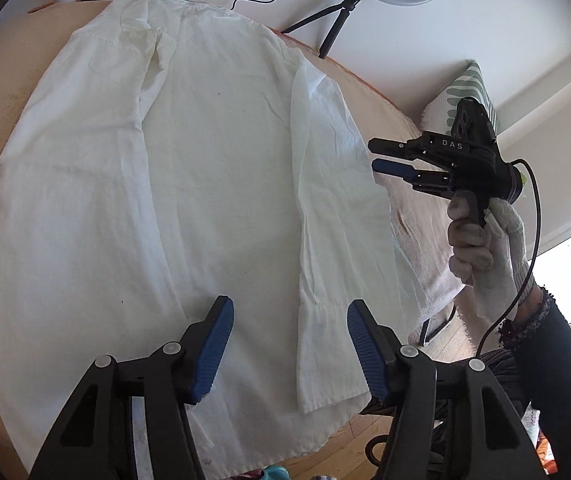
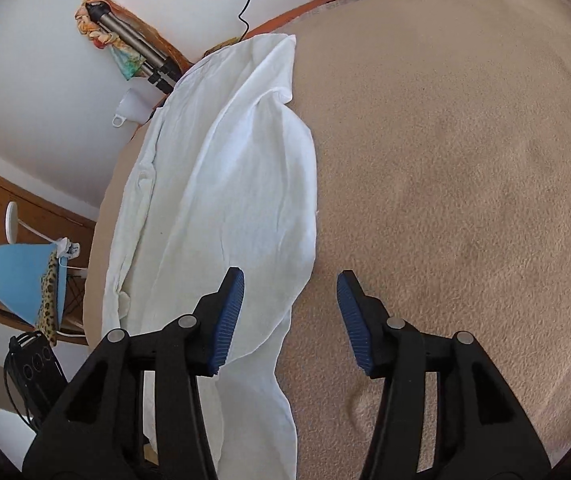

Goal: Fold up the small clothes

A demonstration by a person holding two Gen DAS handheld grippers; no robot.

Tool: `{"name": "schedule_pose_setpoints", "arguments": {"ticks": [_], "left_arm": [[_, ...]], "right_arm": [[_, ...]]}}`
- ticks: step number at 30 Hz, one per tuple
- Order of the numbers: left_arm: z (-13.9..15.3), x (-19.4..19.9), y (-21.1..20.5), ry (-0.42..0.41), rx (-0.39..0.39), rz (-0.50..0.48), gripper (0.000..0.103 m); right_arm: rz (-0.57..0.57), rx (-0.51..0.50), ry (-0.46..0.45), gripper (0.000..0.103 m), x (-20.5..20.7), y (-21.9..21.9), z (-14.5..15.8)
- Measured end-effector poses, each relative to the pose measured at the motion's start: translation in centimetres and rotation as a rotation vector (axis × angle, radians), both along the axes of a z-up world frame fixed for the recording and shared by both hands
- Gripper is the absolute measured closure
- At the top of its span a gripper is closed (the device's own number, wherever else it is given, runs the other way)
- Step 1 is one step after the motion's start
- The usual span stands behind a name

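On the beige blanket (image 1: 413,128), left wrist view: white shirt (image 1: 205,160) spread flat, one sleeve folded inward.
Left gripper (image 1: 290,344): jaws apart above the hem, nothing between them.
Right gripper (image 1: 377,156): gloved hand (image 1: 481,248) holds it beside the sleeve.
Right wrist view: right gripper (image 2: 290,312) parted, empty, over the shirt's (image 2: 225,200) edge.

The shirt (image 1: 213,168) is white on a beige blanket (image 2: 465,160) edged in orange. Both grippers are black with blue ribbed pads (image 1: 213,352). Beside the blanket, a cushion (image 1: 473,92) shows green leaf shapes on white, and a light-blue chair (image 2: 25,276) carries what looks like leopard-print cloth.
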State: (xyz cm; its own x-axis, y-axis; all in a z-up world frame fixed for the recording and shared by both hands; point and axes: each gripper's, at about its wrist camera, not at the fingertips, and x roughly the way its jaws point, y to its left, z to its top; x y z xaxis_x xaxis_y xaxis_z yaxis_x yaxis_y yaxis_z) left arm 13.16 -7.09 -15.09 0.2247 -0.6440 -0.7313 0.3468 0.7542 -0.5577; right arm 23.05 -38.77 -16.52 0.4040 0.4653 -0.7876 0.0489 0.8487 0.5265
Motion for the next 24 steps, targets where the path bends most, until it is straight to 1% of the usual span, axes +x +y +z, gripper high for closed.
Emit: {"name": "schedule_pose_setpoints", "arguments": {"ticks": [2, 3, 4, 5, 6, 7, 9, 11, 13, 14, 15, 16, 17, 18, 20, 21, 22, 24], "left_arm": [[0.1, -0.1, -0.4, -0.019, 0.005, -0.012, 0.053], [0.2, -0.2, -0.7, -0.017, 0.003, -0.020, 0.070], [0.1, -0.2, -0.9, -0.011, -0.002, -0.026, 0.079], [0.0, -0.2, -1.0, -0.007, -0.006, -0.028, 0.082], [-0.1, 0.0, -1.2, -0.006, -0.009, -0.029, 0.091], [-0.1, 0.0, -1.4, -0.006, -0.011, -0.029, 0.100], [0.1, -0.3, -1.4, -0.012, -0.020, -0.020, 0.101], [0.5, -0.5, -1.1, 0.001, -0.073, -0.015, 0.102], [0.8, -0.7, -0.9, 0.002, -0.114, -0.013, 0.102], [0.6, -0.7, -1.0, 0.006, -0.113, -0.019, 0.102], [0.3, -0.7, -1.2, 0.005, -0.083, -0.023, 0.102], [-0.1, -0.9, -1.3, -0.002, -0.034, -0.024, 0.102], [-0.4, -1.0, -1.6, -0.015, 0.009, -0.028, 0.102], [-0.4, -1.3, -1.7, -0.031, 0.029, -0.036, 0.101], [0.4, -1.9, -1.9, -0.077, 0.066, -0.044, 0.094], [1.0, -2.3, -1.9, -0.114, 0.083, -0.043, 0.083], [1.5, -2.8, -1.6, -0.154, 0.097, -0.037, 0.078], [2.6, -3.7, -1.6, -0.226, 0.131, -0.020, 0.075]], "right_arm": [[0.003, -0.021, 0.013, 0.062, 1.0, 0.4, -0.5], [0.010, -0.034, 0.009, 0.065, 1.3, 0.6, -0.7], [0.015, -0.043, 0.005, 0.076, 1.7, 1.1, -0.7], [0.021, -0.042, 0.003, 0.090, 2.0, 1.3, -0.7], [0.028, -0.033, 0.001, 0.095, 2.3, 1.6, -0.8], [0.030, -0.040, -0.007, 0.096, 2.4, 1.9, -0.7], [0.040, -0.089, -0.034, 0.098, 2.7, 2.6, 0.0], [0.043, -0.127, -0.061, 0.099, 2.8, 2.9, 0.9], [0.037, -0.119, -0.085, 0.099, 2.9, 2.8, 2.0], [0.036, -0.106, -0.096, 0.099, 3.0, 2.6, 2.5], [0.032, -0.113, -0.105, 0.099, 3.0, 2.4, 2.8], [0.027, -0.133, -0.111, 0.099, 3.1, 2.4, 2.8], [0.028, -0.152, -0.105, 0.099, 3.3, 2.5, 2.5], [0.038, -0.152, -0.083, 0.099, 3.4, 2.6, 1.9], [0.074, -0.127, -0.036, 0.097, 3.6, 2.9, 0.8], [0.084, -0.120, -0.021, 0.097, 3.5, 3.0, 0.6], [0.085, -0.122, -0.024, 0.096, 3.3, 3.0, 0.8], [0.090, -0.108, -0.046, 0.094, 2.7, 2.6, 1.8]]}}
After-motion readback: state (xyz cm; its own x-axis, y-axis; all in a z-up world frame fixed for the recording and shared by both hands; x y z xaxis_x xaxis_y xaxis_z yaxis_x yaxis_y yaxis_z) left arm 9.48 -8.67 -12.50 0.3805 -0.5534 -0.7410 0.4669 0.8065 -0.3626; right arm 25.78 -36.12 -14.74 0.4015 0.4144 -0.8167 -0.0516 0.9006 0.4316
